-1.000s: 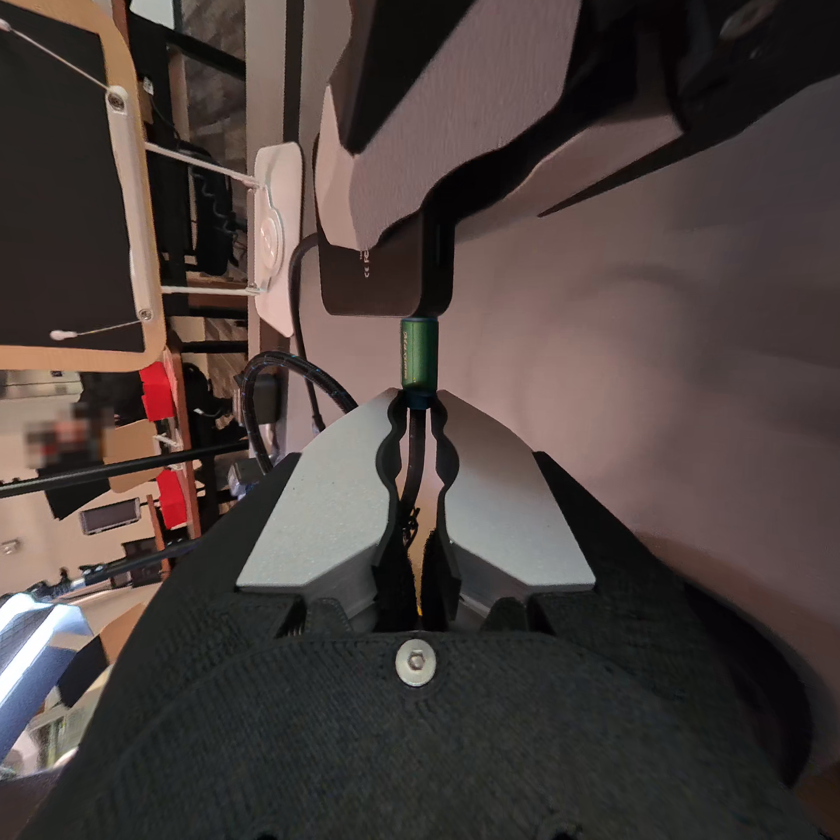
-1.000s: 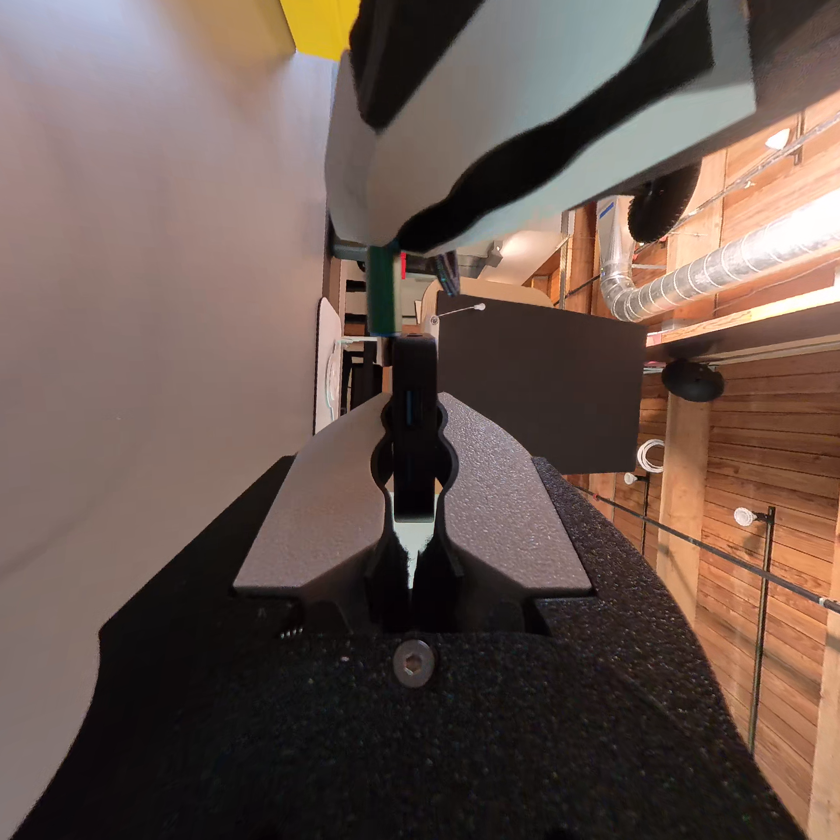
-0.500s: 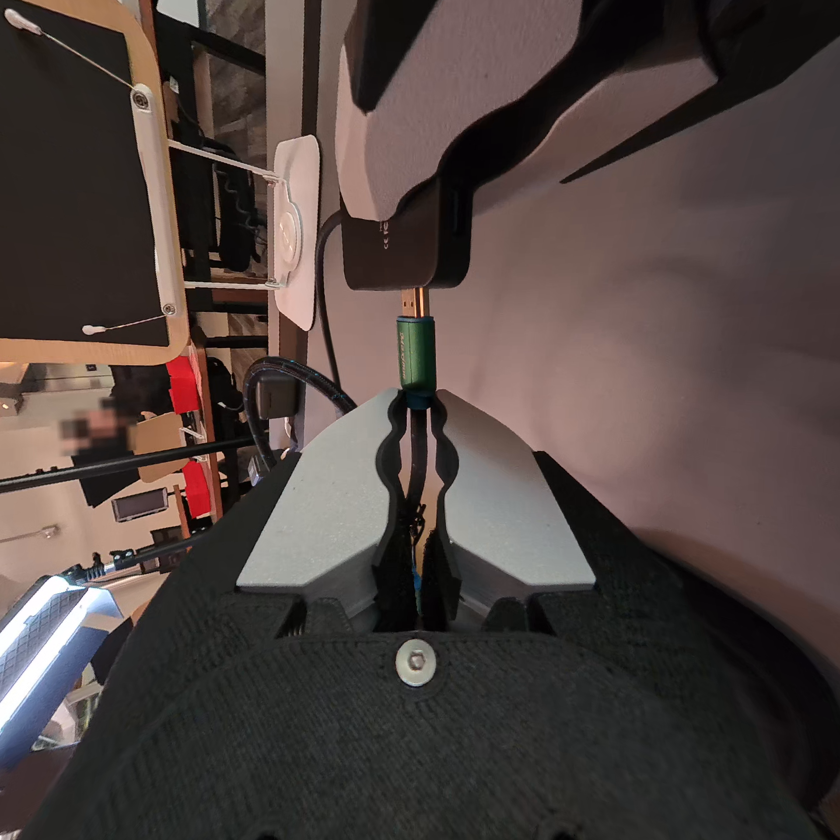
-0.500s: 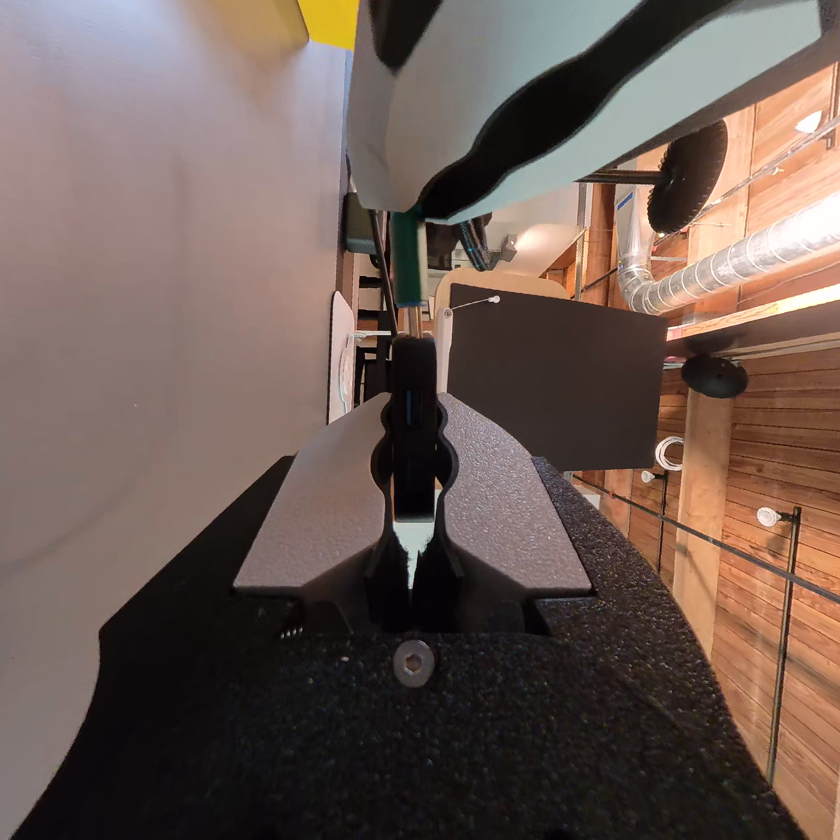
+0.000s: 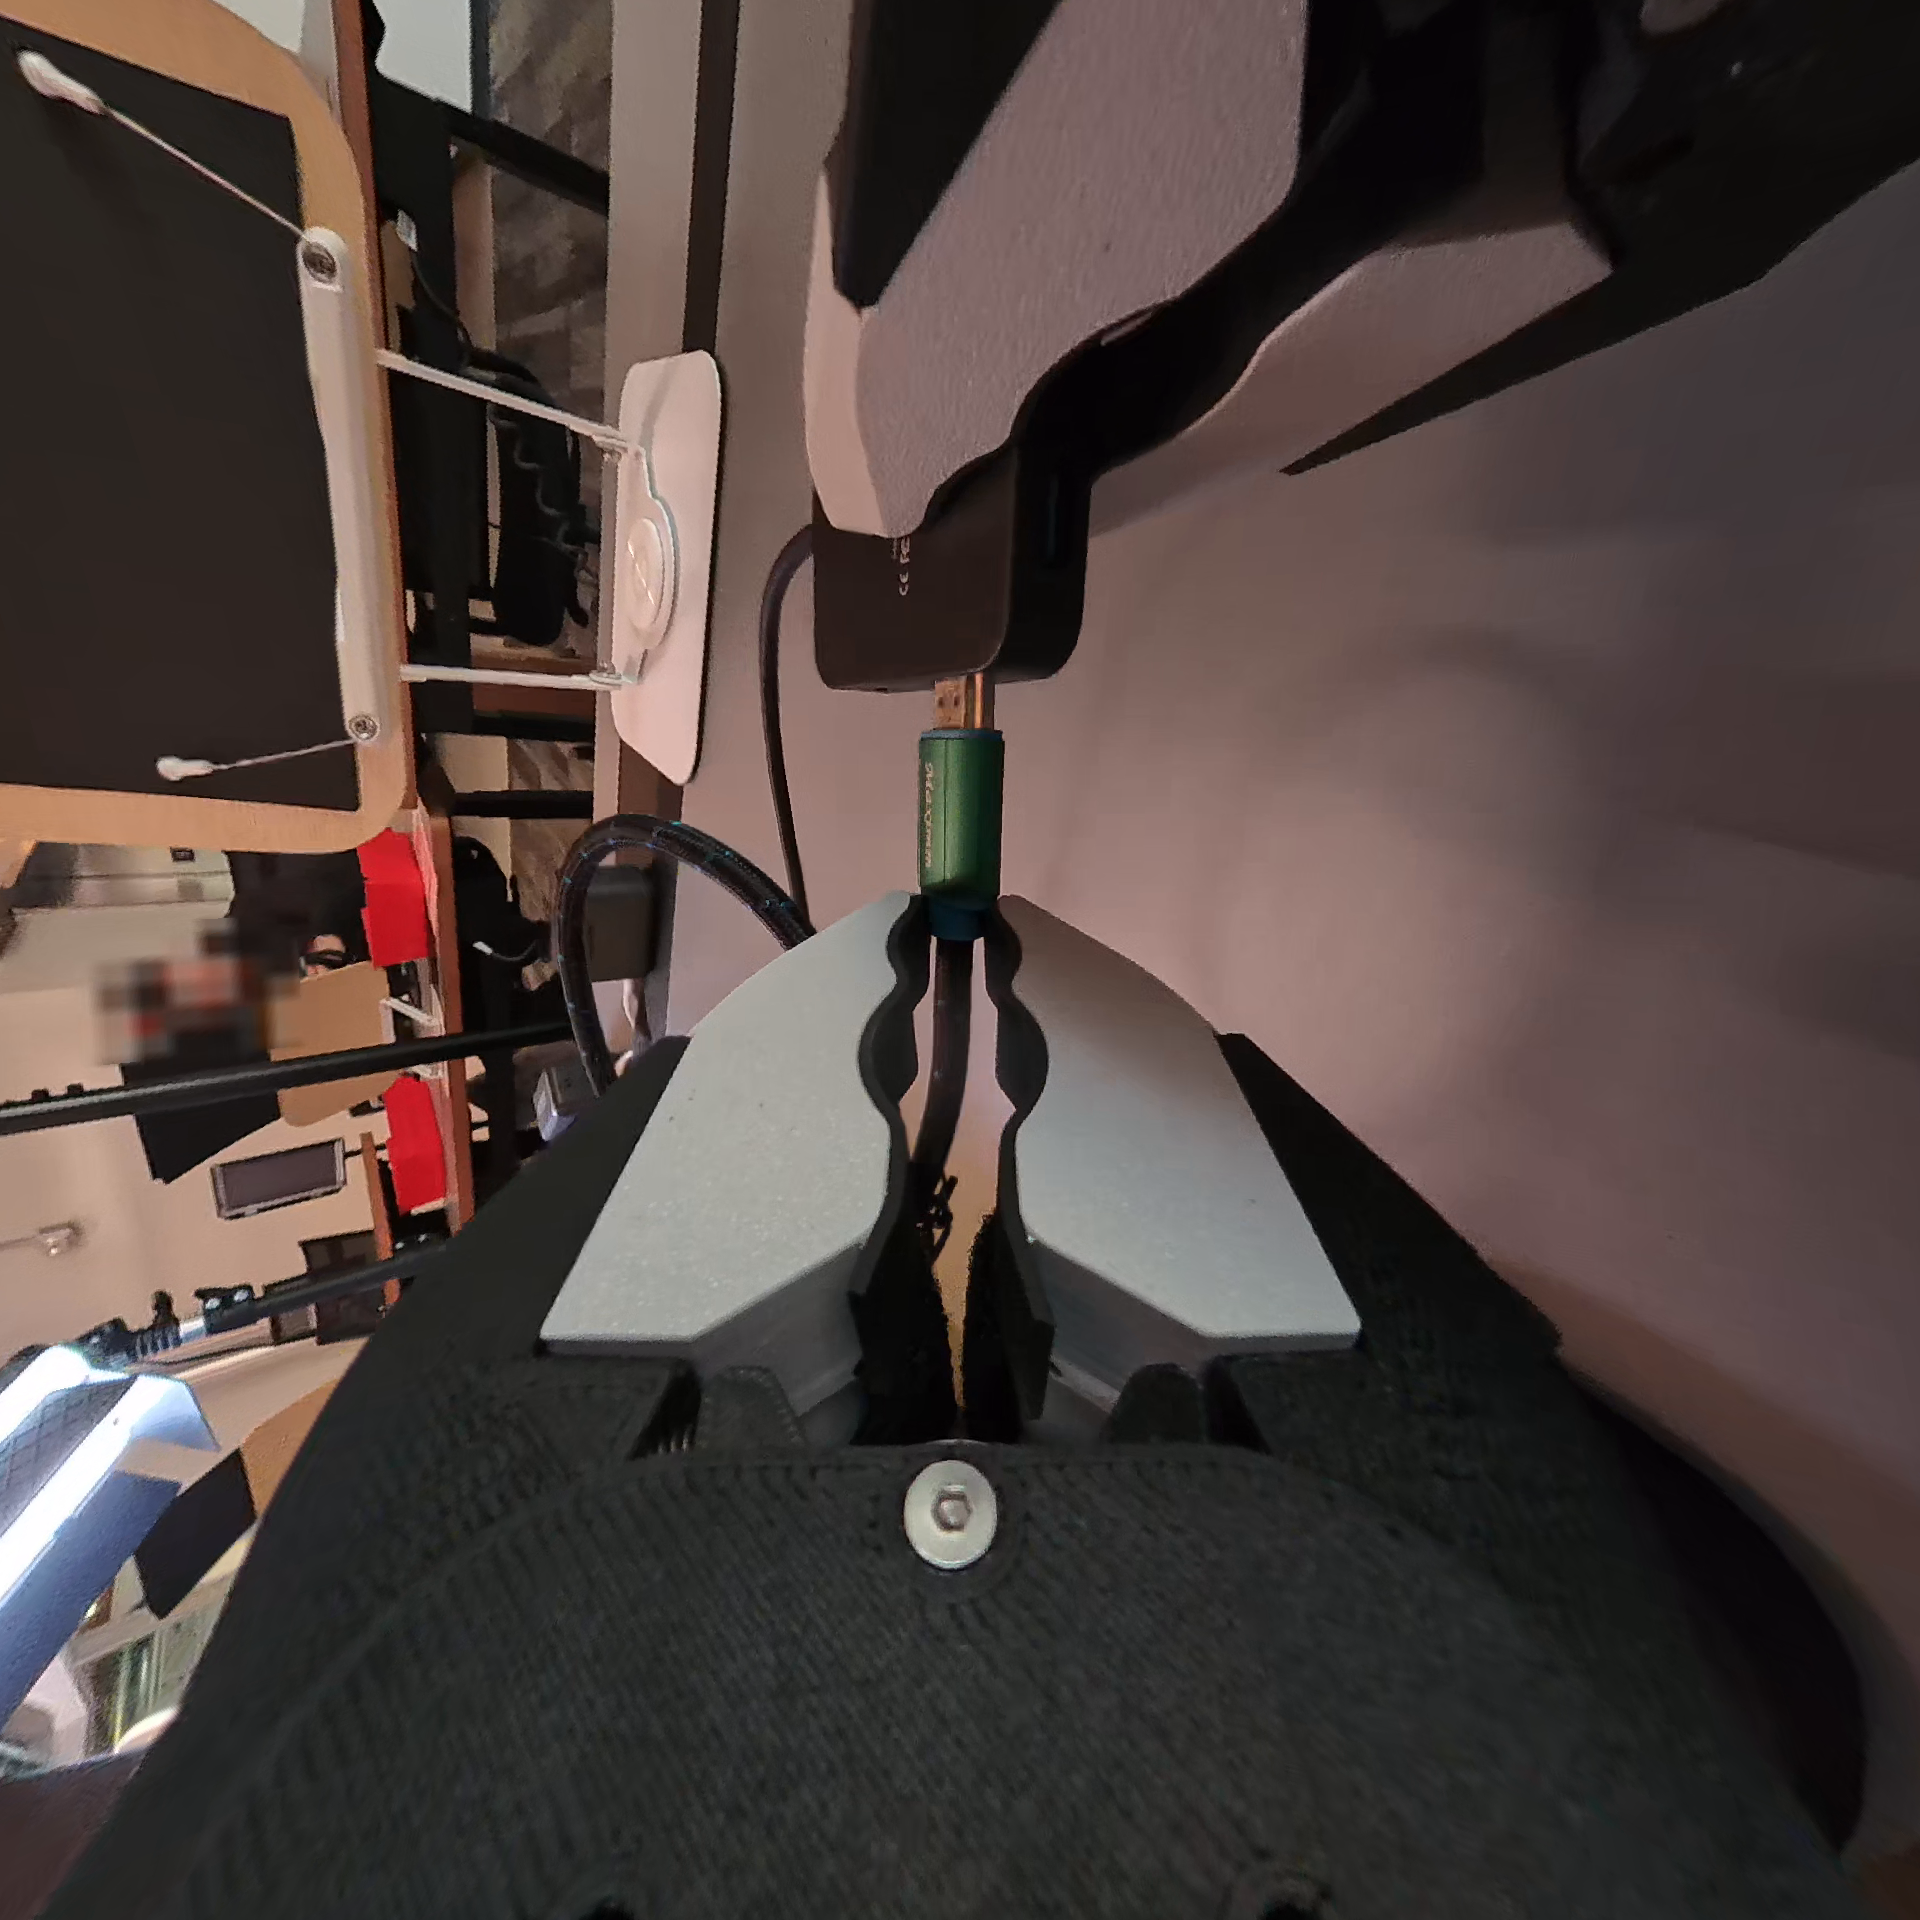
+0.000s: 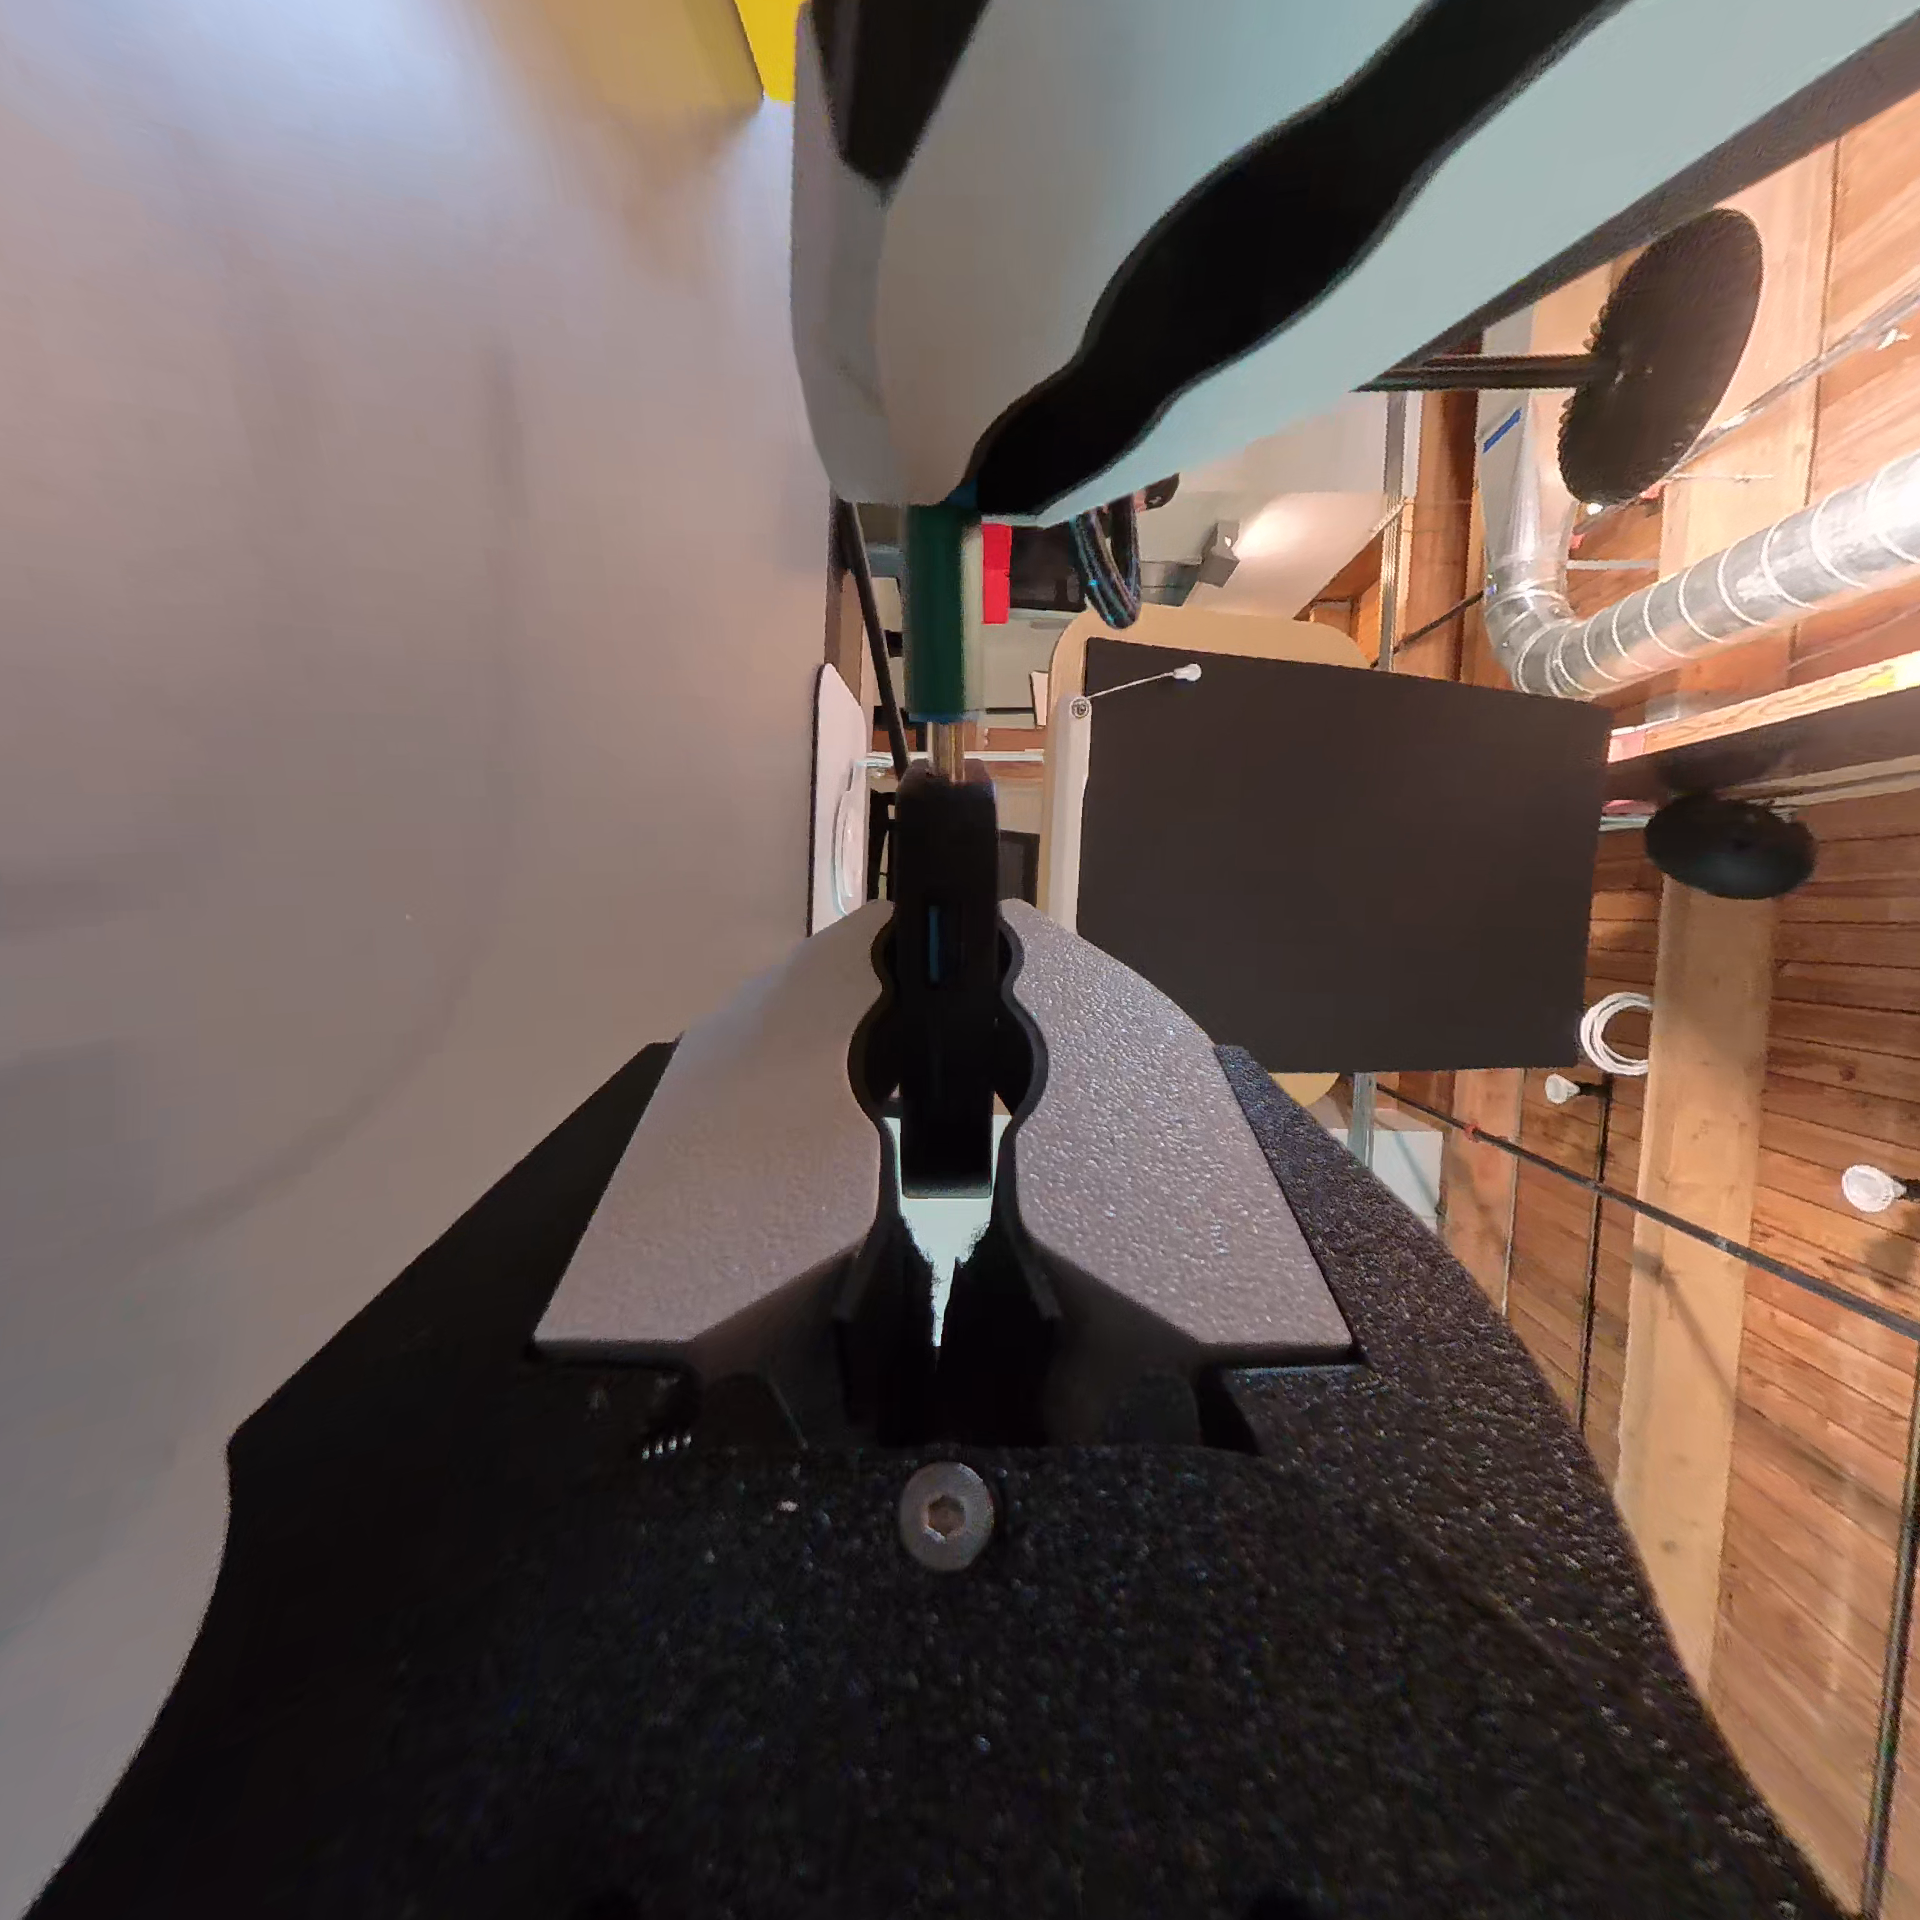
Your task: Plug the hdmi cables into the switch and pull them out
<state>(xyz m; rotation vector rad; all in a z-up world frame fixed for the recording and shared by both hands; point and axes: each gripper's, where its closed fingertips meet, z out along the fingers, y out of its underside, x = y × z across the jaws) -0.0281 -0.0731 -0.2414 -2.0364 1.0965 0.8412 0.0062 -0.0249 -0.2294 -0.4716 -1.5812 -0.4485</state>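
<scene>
My left gripper (image 5: 957, 918) is shut on the black cable just behind a green HDMI plug (image 5: 961, 810). The plug's gold connector (image 5: 961, 704) shows between the plug and the black switch (image 5: 940, 592), its tip at the port mouth. My right gripper (image 6: 940, 925) is shut on the switch (image 6: 943, 997), edge-on between its jaws. In the right wrist view the green plug (image 6: 935, 623) and its gold connector (image 6: 948, 750) stand in line with the switch. Each gripper fills the top of the other's view. Both are held over the grey table (image 5: 1455, 831).
A braided black cable (image 5: 582, 966) loops at the table edge on the left. The switch's own black lead (image 5: 774, 727) runs down beside it. A white pad (image 5: 665, 561) and a black board (image 5: 156, 468) stand beyond. A wooden wall (image 6: 1766, 1143) is at the right.
A second ago the green plug sat fully in the switch. The grippers have drawn apart, and the gold connector now shows between plug and switch.
</scene>
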